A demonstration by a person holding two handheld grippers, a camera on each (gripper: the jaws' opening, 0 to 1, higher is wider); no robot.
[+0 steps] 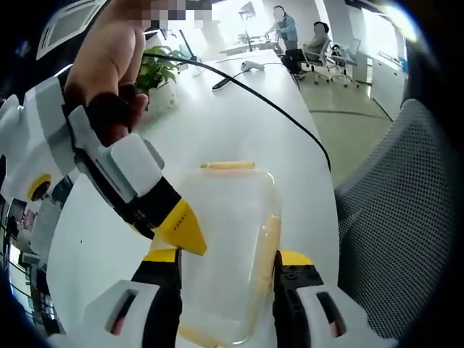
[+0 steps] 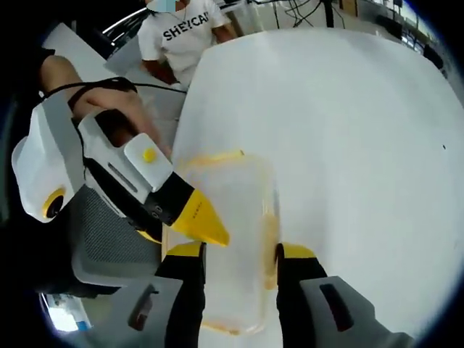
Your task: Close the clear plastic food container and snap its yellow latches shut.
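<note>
Jaws of the left gripper [image 1: 226, 267] are opened wide, the box [image 1: 230, 239] lying lengthwise between them, unpinched. The right gripper [image 2: 238, 264] is set likewise from the other end. One latch [image 1: 228, 165] is seen ahead.

Bright office: long white table [image 1: 239, 123], grey mesh chair [image 1: 395, 210], potted plant [image 1: 156, 72], 2 seated people [image 1: 301, 32] beyond.

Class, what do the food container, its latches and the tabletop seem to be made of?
Clear rectangular food container: translucent, slightly frosted plastic; the table shows through. Its pale yellow latches: opaque, probably plastic. White tabletop: smooth, glossy, likely laminate.
</note>
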